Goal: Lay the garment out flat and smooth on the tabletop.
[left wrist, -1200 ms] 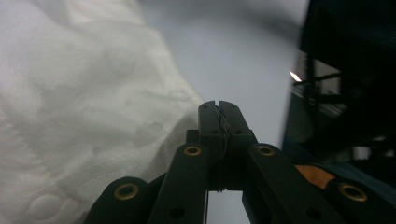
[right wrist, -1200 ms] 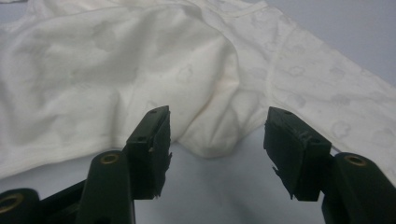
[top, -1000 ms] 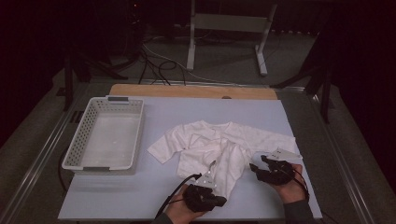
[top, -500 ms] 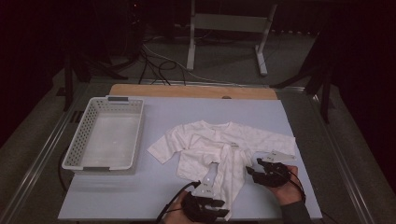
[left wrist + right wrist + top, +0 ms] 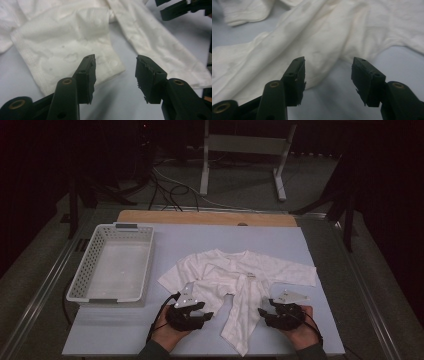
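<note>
We see the white baby garment (image 5: 240, 280) spread flat on the pale blue table (image 5: 310, 245), its long lower flap trailing toward six o'clock between our tools. Our left gripper (image 5: 115, 75) stands wide open, holding nothing, with a folded hem at its eleven o'clock. Our right gripper (image 5: 328, 75) gapes equally empty, the flap's edge just at its ten o'clock. The white basket (image 5: 85, 290) sits at nine o'clock.

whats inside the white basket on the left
The white basket looks empty: its pale floor shows bare in the high view. Its near wall hides a thin strip of floor. The white garment lies outside it on the table.
</note>
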`<control>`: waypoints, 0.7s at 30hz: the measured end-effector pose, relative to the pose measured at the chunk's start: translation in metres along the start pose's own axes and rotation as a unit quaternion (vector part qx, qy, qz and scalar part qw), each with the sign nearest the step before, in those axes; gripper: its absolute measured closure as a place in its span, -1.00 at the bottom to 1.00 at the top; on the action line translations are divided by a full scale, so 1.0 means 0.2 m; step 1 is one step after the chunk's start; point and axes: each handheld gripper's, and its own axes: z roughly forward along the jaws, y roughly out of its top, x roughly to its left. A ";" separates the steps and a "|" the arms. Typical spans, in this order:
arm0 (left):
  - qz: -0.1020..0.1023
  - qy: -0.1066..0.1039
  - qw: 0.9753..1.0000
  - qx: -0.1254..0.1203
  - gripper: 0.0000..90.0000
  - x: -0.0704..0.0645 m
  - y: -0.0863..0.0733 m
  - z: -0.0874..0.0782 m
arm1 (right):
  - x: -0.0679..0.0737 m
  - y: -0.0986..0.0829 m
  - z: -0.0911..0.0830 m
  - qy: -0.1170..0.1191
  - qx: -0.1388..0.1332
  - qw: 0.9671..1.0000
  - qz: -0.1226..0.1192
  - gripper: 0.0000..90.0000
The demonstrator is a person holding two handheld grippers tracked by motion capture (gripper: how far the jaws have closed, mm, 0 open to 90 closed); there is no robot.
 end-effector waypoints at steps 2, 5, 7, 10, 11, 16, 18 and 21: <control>0.003 0.002 1.000 0.007 0.04 -0.01 0.00 0.02 | 0.01 0.00 0.01 0.004 0.005 1.000 -0.005 0.04; -0.001 0.014 1.000 0.011 -0.11 -0.01 0.00 0.04 | 0.01 0.00 0.03 0.011 0.007 1.000 -0.002 0.08; 0.003 0.026 1.000 0.013 -0.24 -0.02 0.01 0.06 | 0.01 0.00 0.05 0.015 0.007 1.000 0.006 0.08; 0.013 0.034 0.999 0.022 -0.27 -0.03 0.01 0.08 | 0.00 -0.01 0.06 0.017 0.009 1.000 0.017 0.07; 0.018 0.037 0.999 0.025 -0.26 -0.03 0.01 0.09 | 0.00 -0.01 0.07 0.018 0.011 1.000 0.019 0.08; 0.028 0.023 0.998 0.044 0.36 -0.02 0.01 0.10 | 0.02 -0.02 0.08 0.013 0.021 1.000 0.010 0.22; 0.035 0.029 0.998 0.050 0.69 -0.02 0.01 0.10 | 0.02 -0.01 0.08 0.012 0.022 1.000 0.014 0.48; 0.035 0.015 0.998 0.059 0.98 -0.03 0.01 0.10 | 0.01 -0.01 0.08 0.023 0.024 0.999 0.025 0.87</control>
